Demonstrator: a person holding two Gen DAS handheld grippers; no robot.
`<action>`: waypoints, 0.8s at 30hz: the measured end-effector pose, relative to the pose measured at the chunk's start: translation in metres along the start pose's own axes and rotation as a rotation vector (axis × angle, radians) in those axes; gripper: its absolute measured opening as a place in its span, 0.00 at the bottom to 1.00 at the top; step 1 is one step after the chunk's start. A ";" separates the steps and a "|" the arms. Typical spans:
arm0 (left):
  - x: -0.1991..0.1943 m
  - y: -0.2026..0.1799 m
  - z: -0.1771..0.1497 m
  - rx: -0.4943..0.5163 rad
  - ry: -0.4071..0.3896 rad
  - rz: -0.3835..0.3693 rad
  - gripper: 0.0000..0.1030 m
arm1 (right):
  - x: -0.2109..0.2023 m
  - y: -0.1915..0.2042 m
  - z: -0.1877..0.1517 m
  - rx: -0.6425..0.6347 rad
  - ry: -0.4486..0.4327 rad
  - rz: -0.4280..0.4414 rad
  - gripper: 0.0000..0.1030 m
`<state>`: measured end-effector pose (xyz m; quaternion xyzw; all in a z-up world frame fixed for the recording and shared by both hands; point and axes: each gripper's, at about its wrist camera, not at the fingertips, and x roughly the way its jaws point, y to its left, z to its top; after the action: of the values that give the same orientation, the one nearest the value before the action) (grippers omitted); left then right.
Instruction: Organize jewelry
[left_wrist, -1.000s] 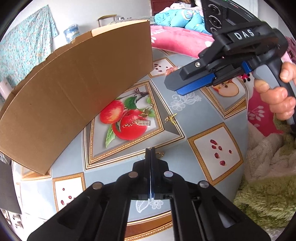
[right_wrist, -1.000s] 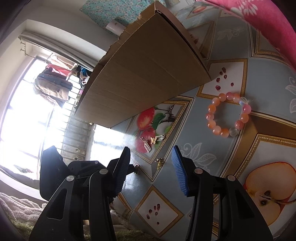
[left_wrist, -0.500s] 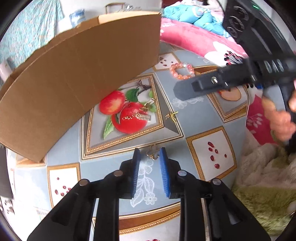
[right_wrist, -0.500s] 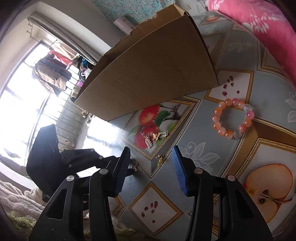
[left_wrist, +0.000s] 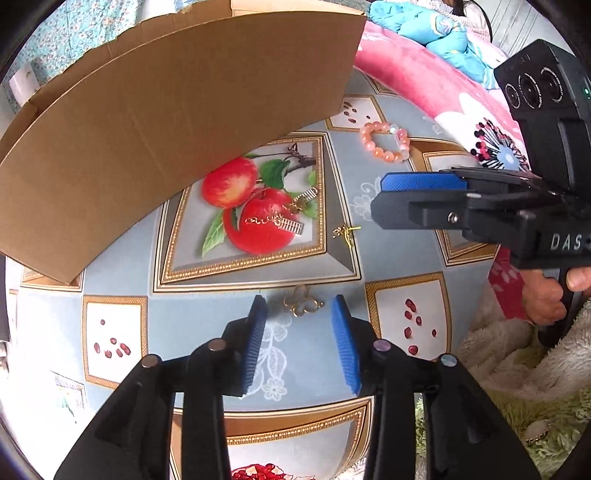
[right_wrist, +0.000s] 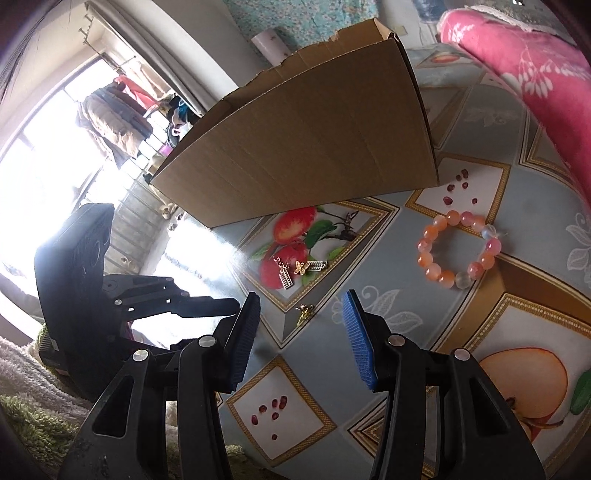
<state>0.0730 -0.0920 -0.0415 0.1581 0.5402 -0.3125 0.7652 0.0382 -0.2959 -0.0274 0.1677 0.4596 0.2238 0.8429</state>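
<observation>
My left gripper (left_wrist: 299, 301) points down at the fruit-print tablecloth (left_wrist: 192, 317); its jaws are opening. A gold butterfly-shaped charm (left_wrist: 303, 304) lies on the cloth between the fingertips, and the blue pads stand clear of it. My right gripper (right_wrist: 301, 299) is open and holds nothing; a small gold piece (right_wrist: 306, 310) lies on the cloth just past its tips. In the left wrist view the right gripper (left_wrist: 376, 199) reaches in from the right near that small gold piece (left_wrist: 345, 232). A gold chain with ladder charms (left_wrist: 280, 218) rests on the printed apple. A peach bead bracelet (left_wrist: 386, 142) lies farther back.
A tall cardboard box (left_wrist: 166, 110) stands open-topped behind the jewelry. A pink floral quilt (left_wrist: 424, 85) borders the far right of the table. A beige fleece and a green shaggy rug (left_wrist: 517, 424) lie below the near right edge. A person's hand (left_wrist: 546, 299) grips the right handle.
The left jaws went from shut to apart, and the butterfly charm now lies uncovered on the cloth between them. Both grippers rolled; the right gripper sits lower in the left wrist view.
</observation>
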 end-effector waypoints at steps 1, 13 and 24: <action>0.000 0.000 0.000 0.004 0.005 0.006 0.35 | 0.000 0.000 0.000 -0.001 0.000 0.002 0.45; 0.013 -0.015 0.020 0.145 0.109 0.068 0.28 | -0.003 -0.002 0.001 -0.054 -0.025 -0.001 0.45; 0.018 -0.024 0.037 0.188 0.162 0.057 0.15 | -0.001 -0.006 0.003 -0.040 -0.036 0.010 0.45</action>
<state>0.0888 -0.1370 -0.0424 0.2691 0.5640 -0.3260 0.7094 0.0412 -0.3016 -0.0278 0.1573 0.4388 0.2340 0.8532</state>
